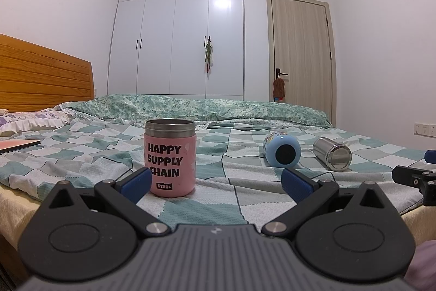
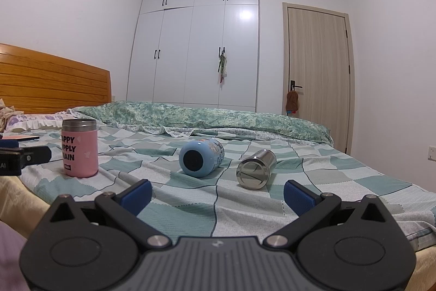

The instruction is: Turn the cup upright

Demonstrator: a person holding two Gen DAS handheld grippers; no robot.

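While both tools hang just off the near edge of the bed point(image 2: 245, 212), 3 cups sit on its checked cover. The pink cup point(image 1: 170, 158) already stands upright, mouth up, at about 11 o'clock from the left tool point(image 1: 216, 183), whose fingers are spread wide and hold nothing. What is inside it cannot be told from this low angle. The blue cup point(image 2: 201, 157) and the steel cup point(image 2: 254, 168) lie on their sides near each other, bases toward the cameras, at roughly 12 and 1 o'clock from the right tool point(image 2: 217, 194), also spread apart and empty. Their mouths face away, so contents are hidden.

Both fallen cups look rigid and light. The steel one is likely slick and free to roll on the soft bedding, so a grip across the middle of the barrel seems safest; the blue one probably needs a wider opening.
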